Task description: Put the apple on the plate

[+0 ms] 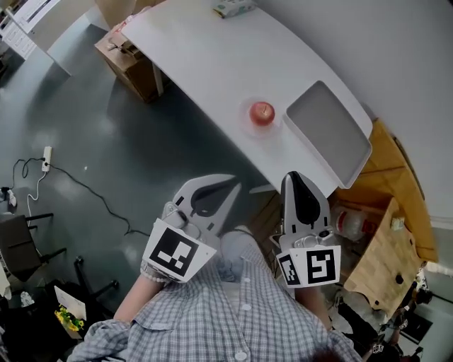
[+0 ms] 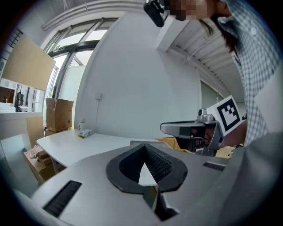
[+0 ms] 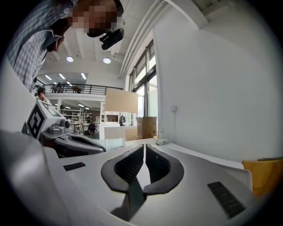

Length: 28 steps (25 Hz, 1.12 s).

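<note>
A red apple [image 1: 262, 112] sits on the white table [image 1: 205, 56], close to its near edge. Just right of it lies the plate [image 1: 328, 132], a grey rectangular tray with nothing on it. Both grippers hang off the table, below its near edge and over the floor. My left gripper [image 1: 228, 181] [image 2: 143, 146] is shut, its tips touching with nothing between them. My right gripper [image 1: 291, 177] [image 3: 144, 146] is also shut and holds nothing; it points toward the plate's near corner. Neither gripper view shows the apple.
A small packet [image 1: 233, 7] [image 2: 85, 133] lies at the table's far end. Cardboard boxes [image 1: 134, 67] stand under the table's left part. Wooden boards [image 1: 393, 233] lean at the right. A power strip [image 1: 46, 157] with its cable lies on the floor, and a chair [image 1: 21, 240] stands at the left.
</note>
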Motion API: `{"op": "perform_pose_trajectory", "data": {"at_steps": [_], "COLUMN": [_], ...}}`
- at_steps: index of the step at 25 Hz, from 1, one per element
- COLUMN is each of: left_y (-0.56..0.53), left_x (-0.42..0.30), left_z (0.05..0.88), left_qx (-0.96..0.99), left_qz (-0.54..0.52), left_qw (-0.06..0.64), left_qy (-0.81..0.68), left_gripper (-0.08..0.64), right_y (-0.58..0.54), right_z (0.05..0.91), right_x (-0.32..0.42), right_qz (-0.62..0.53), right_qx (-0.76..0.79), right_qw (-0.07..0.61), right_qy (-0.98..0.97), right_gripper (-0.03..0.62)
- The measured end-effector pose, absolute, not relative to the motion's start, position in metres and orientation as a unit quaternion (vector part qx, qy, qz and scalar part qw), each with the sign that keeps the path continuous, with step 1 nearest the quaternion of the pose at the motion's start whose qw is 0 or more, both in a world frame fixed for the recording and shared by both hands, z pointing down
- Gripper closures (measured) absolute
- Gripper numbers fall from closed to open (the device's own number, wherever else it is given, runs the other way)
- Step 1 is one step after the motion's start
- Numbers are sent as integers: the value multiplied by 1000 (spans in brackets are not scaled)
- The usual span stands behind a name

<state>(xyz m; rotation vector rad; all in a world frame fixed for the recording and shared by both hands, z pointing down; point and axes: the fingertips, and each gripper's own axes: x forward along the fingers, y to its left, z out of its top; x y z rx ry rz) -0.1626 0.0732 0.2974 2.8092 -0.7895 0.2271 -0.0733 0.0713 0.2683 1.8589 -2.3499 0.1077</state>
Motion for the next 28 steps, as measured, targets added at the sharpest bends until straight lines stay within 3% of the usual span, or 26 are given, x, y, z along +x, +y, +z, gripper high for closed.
{"op": "perform_pose_trajectory", "data": {"at_steps": [10,28], "left_y": [58,10], "left_x": [-149,-94], "left_z": [297,284], "left_qx": [958,958], "left_qz": [65,77], "left_qw": [133,132], "left_qy": [-245,-244], "left_gripper": [551,551], "right_y": [70,26], "right_z": [262,268], "right_x": [-41,21], "right_qz": [32,50], "right_qx": [660,655], "right_qw": [97,81], "right_qy": [-744,-749], "right_gripper": [563,563]}}
